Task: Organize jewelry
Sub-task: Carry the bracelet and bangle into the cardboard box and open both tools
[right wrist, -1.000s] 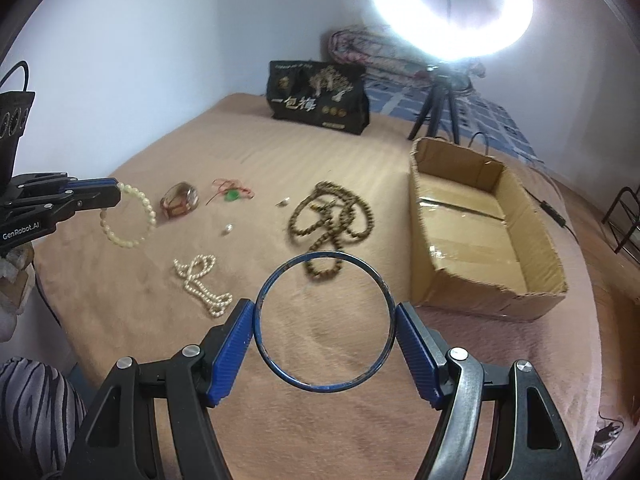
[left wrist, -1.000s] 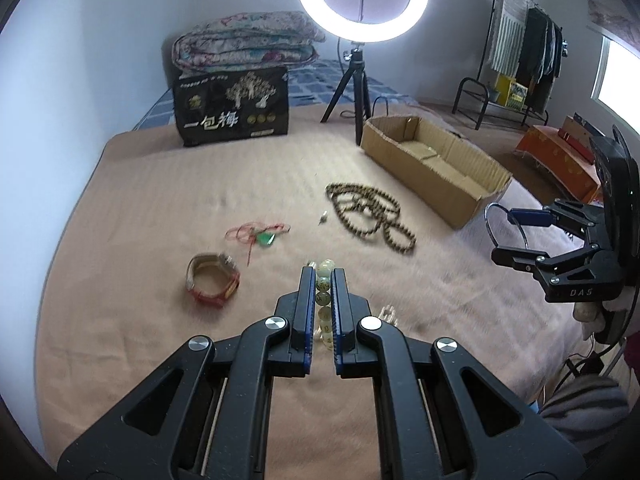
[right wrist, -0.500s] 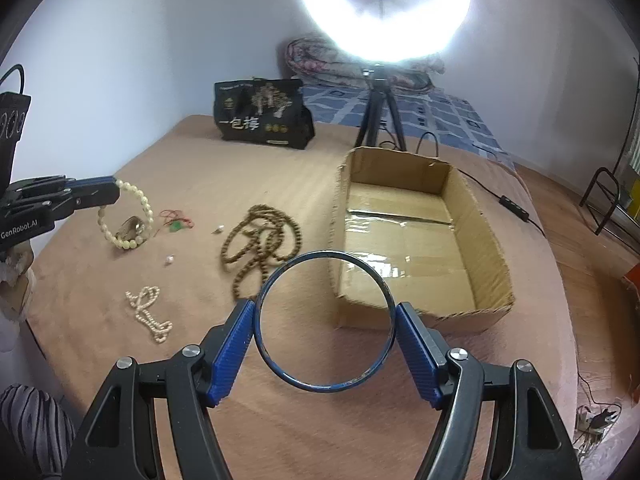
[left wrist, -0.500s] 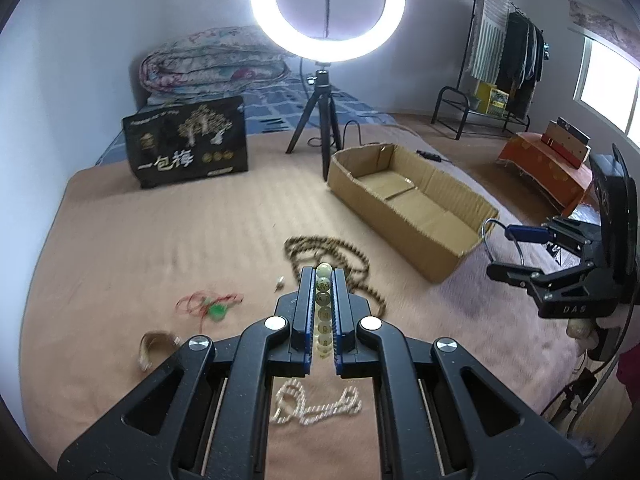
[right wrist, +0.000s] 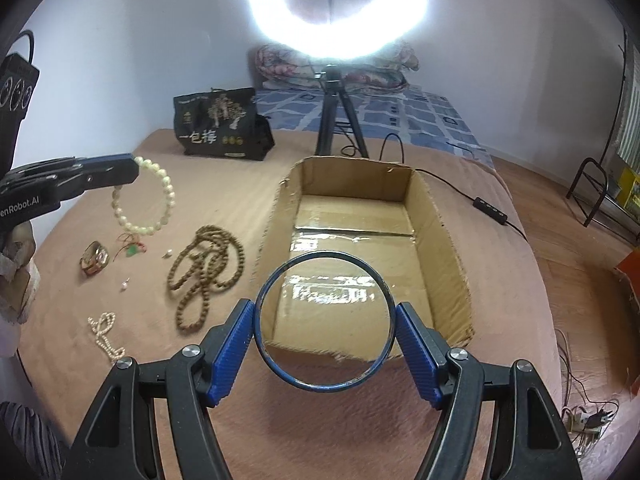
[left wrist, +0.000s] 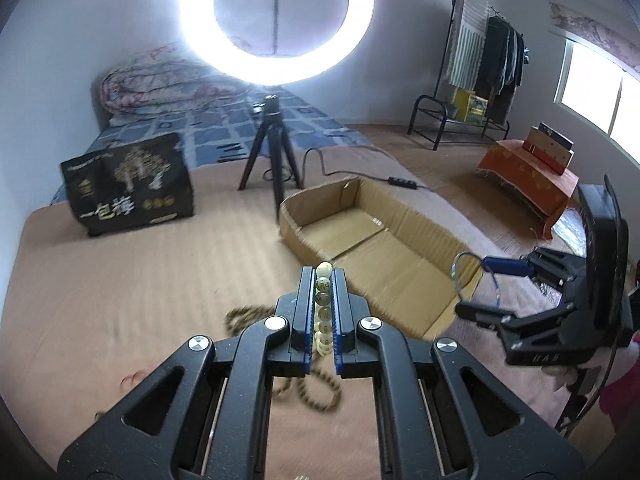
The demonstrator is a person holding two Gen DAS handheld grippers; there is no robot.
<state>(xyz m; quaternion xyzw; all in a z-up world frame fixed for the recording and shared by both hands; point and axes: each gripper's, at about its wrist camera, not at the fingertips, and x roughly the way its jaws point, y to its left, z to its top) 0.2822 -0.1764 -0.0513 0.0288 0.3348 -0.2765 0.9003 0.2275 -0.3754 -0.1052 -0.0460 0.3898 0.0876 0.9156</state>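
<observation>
Hanging from the left gripper [right wrist: 134,168], a cream bead bracelet [right wrist: 154,196] has its loop dangling below the closed jaws, which pinch it at the top; in the left wrist view the beads [left wrist: 323,308] run in a line between the two pads, along the way the jaws point. The right gripper [right wrist: 326,322] has its jaws spread wide and clamped on a thin blue bangle [right wrist: 325,320], one blue pad on each side of the ring. The ring's flat face is turned toward the camera, and its plane stands crosswise to the fingers. Through it shows the near wall of an open cardboard box [right wrist: 440,248], which lies on the bed [right wrist: 360,420] with its long axis running away from the near edge toward the ring light [right wrist: 336,8]. On the brown cover left of the box lie a long brown bead strand [right wrist: 208,268], a white pearl string [right wrist: 105,334], a small wide band [right wrist: 94,258] and a red cord with a green pendant [right wrist: 131,245]. A black printed bag [right wrist: 220,124] stands toward the far edge.
</observation>
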